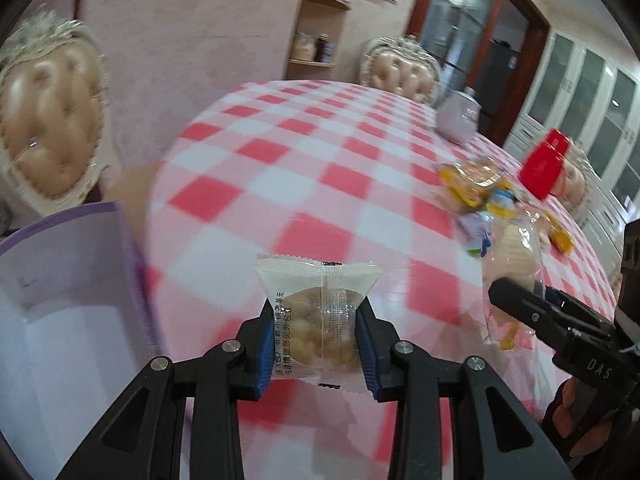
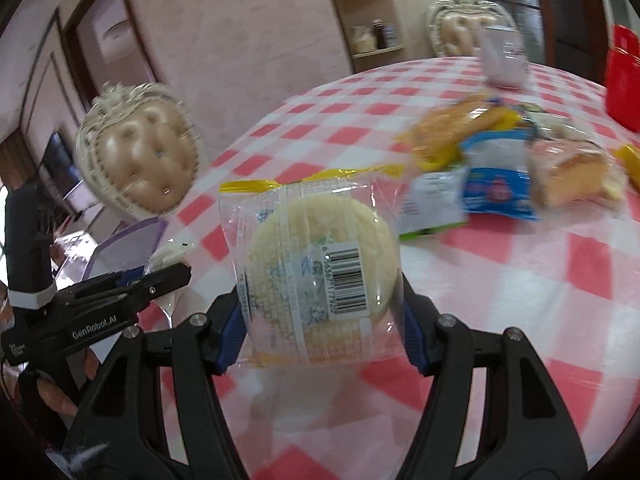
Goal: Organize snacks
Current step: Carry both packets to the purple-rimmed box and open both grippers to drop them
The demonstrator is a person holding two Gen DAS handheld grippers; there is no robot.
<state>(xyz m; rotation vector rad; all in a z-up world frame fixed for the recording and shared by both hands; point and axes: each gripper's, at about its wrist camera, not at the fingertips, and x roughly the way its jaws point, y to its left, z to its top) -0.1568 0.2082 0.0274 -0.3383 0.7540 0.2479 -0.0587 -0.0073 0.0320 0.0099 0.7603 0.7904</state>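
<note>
My left gripper (image 1: 316, 328) is shut on a small clear-wrapped round cookie packet (image 1: 316, 320) and holds it above the checked table. My right gripper (image 2: 322, 304) is shut on a larger wrapped round pale cake (image 2: 320, 268) with a barcode label. The right gripper and its cake also show in the left wrist view (image 1: 516, 272), at the right. The left gripper shows in the right wrist view (image 2: 168, 276), at the left. A white box with a purple rim (image 1: 60, 300) stands at the left table edge. A pile of wrapped snacks (image 2: 500, 160) lies on the table farther back.
The round table has a red-and-white checked cloth (image 1: 304, 152). A red-capped container (image 1: 546, 168) and a pale teapot-like pot (image 1: 458, 118) stand at the far right. Padded chairs (image 1: 48, 116) surround the table. A wooden shelf (image 1: 320, 28) stands against the wall.
</note>
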